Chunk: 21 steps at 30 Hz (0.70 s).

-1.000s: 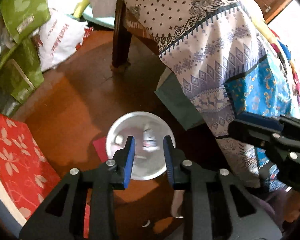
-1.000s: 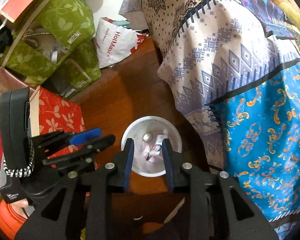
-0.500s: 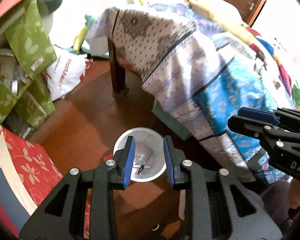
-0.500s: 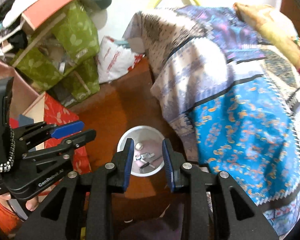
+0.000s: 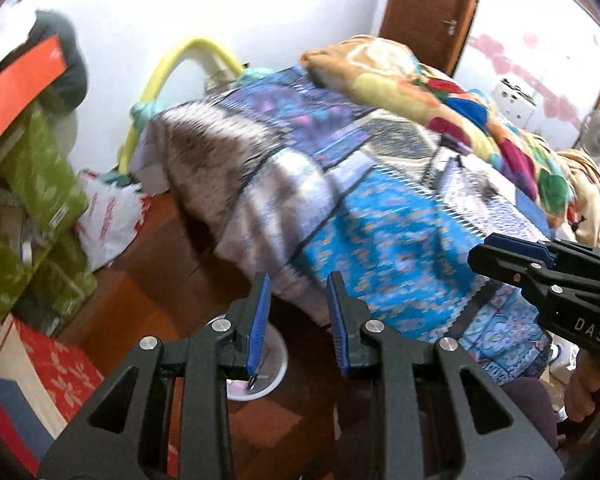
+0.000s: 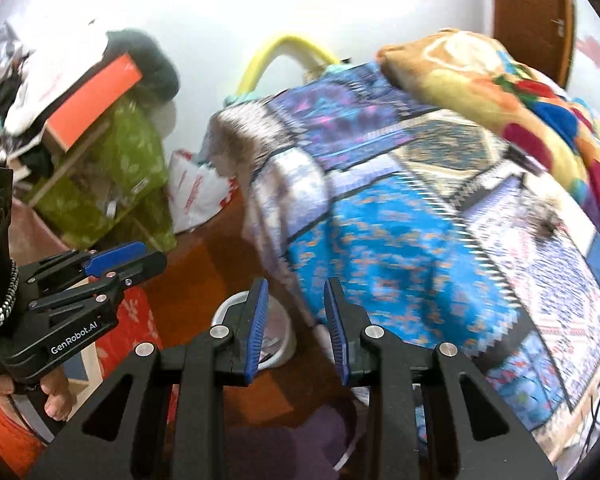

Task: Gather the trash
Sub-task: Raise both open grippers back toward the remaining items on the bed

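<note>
The left hand-held gripper (image 5: 296,300) hangs above the wooden floor (image 5: 140,304) with its blue-padded jaws a little apart and nothing between them. The right hand-held gripper (image 6: 294,304) is beside it, jaws likewise parted and empty. Both point downward at a slant toward the edge of the bed.

The white trash bin (image 6: 282,344) stands on the floor just beside the bed, partly hidden behind the fingers of each gripper. In the left wrist view only its rim and a slice of its inside show; a small dark scrap lies within, though I cannot tell what it is.

The bed is draped in a patterned bedspread (image 5: 380,240), blue and white, that hangs down its side near the bin. A bright multicoloured blanket (image 5: 440,92) is heaped on top. Against the wall sit green leaf-print bags (image 6: 128,168) with an orange box (image 6: 96,100) on top, and a white plastic bag (image 5: 108,220) lies on the floor near them. A red flowered box (image 5: 64,368) sits close to the bin on the other side. A brown door (image 5: 428,8) stands beyond the bed. Much of the scene is blurred.
</note>
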Tool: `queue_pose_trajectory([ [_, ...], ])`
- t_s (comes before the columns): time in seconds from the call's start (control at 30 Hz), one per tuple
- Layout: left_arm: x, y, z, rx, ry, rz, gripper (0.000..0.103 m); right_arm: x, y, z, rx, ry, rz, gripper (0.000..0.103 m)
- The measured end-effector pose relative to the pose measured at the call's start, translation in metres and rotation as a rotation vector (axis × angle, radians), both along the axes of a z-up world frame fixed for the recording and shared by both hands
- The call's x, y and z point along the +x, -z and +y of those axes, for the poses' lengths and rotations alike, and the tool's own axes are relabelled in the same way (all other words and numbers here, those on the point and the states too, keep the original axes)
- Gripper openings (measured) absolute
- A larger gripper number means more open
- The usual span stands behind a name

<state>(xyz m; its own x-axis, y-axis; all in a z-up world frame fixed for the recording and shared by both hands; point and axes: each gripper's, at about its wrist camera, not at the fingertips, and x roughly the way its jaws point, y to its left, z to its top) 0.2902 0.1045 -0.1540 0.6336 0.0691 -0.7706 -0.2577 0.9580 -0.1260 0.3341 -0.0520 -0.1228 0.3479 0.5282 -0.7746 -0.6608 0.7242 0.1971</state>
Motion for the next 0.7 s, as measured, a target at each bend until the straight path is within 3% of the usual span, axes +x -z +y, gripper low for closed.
queue_pose_trajectory([
  [0.37,0.068,-0.01,-0.092,0.011,0.154,-0.009,0.03,0.037,-0.011,-0.103,0.028,0.187,-0.034,0.026],
  [0.7,0.142,0.003,-0.163,0.065,0.29,0.011,0.033,0.087,0.004,-0.182,0.028,0.333,-0.003,0.026],
])
